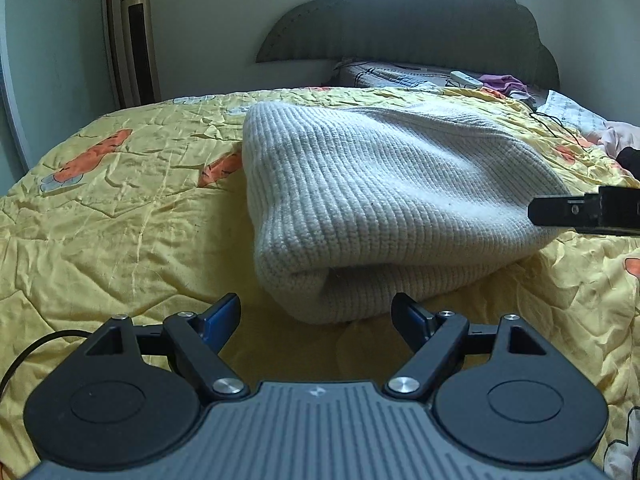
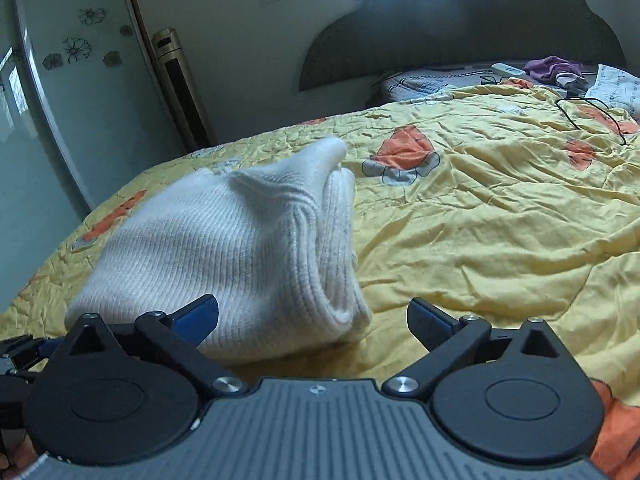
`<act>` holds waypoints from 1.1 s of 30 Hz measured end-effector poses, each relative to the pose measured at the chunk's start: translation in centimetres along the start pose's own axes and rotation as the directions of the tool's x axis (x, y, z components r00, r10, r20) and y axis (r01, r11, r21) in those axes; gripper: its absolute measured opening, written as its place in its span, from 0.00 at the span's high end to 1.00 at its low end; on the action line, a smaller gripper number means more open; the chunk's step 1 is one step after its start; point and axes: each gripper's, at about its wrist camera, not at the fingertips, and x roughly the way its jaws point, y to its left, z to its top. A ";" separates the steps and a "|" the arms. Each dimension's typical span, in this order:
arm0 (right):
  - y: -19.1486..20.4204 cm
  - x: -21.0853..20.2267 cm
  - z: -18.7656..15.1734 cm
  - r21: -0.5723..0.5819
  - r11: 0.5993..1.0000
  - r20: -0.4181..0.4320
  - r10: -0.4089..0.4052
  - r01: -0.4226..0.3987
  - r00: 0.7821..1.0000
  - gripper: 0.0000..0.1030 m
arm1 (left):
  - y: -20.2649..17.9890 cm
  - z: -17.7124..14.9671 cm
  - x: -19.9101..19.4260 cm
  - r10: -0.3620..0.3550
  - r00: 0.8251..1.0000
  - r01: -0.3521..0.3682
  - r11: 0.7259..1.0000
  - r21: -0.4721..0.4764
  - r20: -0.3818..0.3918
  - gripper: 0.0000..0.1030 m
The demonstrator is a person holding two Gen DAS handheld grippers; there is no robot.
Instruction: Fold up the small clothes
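Left wrist view: tall gold-and-black tower fan (image 1: pixel 138 40) stands upright against the pale wall at far left, smooth casing. Bed covered by a yellow quilt (image 1: pixel 120 208), satiny sheen, heavily creased, stitched quilting lines, orange and grey cartoon prints. Left gripper (image 1: pixel 316 316): matte black linkage, blue pads, jaws standing apart with nothing between them, just short of the garment's near fold. White knit sweater (image 1: pixel 372 200) lies folded on the quilt mid-bed: chunky ribbed knit, soft rounded fold edge facing the camera, two thick layers visible. At right edge, a black finger of the right gripper (image 1: pixel 580 210) pokes in beside the sweater's right side. Behind: dark grey scalloped headboard (image 1: pixel 420 20), padded with vertical channels.

Right wrist view: frosted glass door with flower decals (image 2: pixel 76 52) at left. Sweater (image 2: pixel 224 248) sits left of centre, rolled fold opening toward the camera, ribs blurred. Right gripper (image 2: pixel 314 320): jaws wide apart, empty; left pad against or just over the knit's near edge, cannot tell which. Purple cloth (image 2: pixel 554 66) crumpled near the headboard.
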 end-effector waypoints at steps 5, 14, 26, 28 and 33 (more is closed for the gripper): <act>0.6 -0.7 -1.6 -0.007 1.000 -0.044 0.002 -0.002 0.999 0.00 | -0.3 -0.4 -0.5 0.009 1.000 -0.009 1.000 -0.019 0.005 0.20; 0.9 -0.7 -3.3 -0.006 1.000 -0.082 0.018 -0.019 0.996 0.00 | -0.7 -1.1 -0.8 0.014 1.000 -0.015 1.000 -0.023 -0.005 0.20; 1.8 -0.6 -4.3 -0.063 0.998 -0.076 -0.011 0.006 0.997 0.00 | -0.2 -2.4 -0.6 0.038 0.999 -0.037 0.996 -0.075 0.005 0.12; 1.9 -0.6 -4.5 -0.070 0.998 -0.074 -0.014 0.009 0.997 0.00 | -0.4 -2.6 -0.7 0.046 0.999 -0.045 0.996 -0.074 0.011 0.11; 2.5 -0.6 -5.0 -0.121 0.992 -0.066 -0.037 0.029 0.997 0.00 | -0.9 -2.9 -0.6 0.080 0.997 -0.079 0.996 -0.052 0.017 0.05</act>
